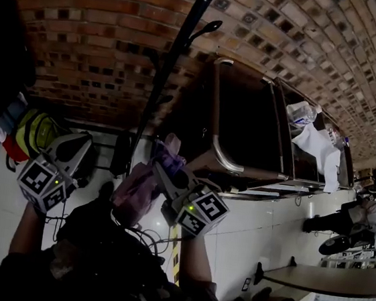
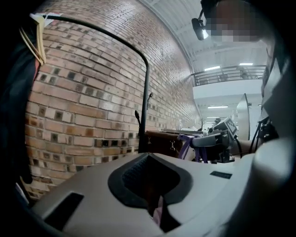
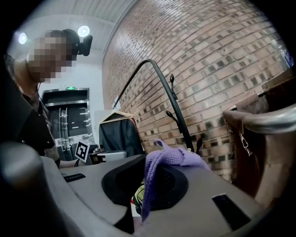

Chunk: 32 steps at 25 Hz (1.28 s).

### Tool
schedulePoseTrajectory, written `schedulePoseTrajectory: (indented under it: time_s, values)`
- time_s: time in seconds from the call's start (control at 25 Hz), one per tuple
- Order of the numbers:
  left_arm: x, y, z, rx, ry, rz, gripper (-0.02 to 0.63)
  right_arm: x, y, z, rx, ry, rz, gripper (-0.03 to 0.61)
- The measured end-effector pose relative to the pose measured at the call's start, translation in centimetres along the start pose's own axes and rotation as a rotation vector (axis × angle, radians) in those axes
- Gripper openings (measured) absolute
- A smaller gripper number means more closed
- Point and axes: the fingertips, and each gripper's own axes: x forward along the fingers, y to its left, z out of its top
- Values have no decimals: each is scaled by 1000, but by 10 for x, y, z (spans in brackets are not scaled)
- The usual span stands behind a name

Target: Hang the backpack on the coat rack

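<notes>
Head view | backpack (image 1: 136,191) in right fingers (image 1: 168,178) | coat rack (image 1: 164,76) ahead | brick wall (image 1: 87,27) behind

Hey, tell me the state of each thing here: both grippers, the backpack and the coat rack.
Right gripper: shut on the purple strap.
Left gripper: jaws together; pink sliver between, hold unclear.
Backpack: held up by that strap, not yet hung.
Coat rack: upright, visible hooks bare.
</notes>
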Motion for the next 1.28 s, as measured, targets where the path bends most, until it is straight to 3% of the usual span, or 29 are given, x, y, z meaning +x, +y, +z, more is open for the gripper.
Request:
schedulePoseTrajectory:
  time_s: [0.44, 0.8, 1.04, 1.28]
  values:
    - [97, 62, 10, 16, 79, -101, 25, 57, -85, 40, 26, -17, -77, 21]
    - [135, 103, 22, 8, 86, -124, 25, 110, -139, 65, -26, 3, -122, 21]
    - [154, 133, 19, -5, 99, -126, 25, 143, -158, 59, -79, 91, -92, 21]
    - [171, 151, 21, -2, 64, -131, 25, 172, -148, 43, -140, 183, -12, 21]
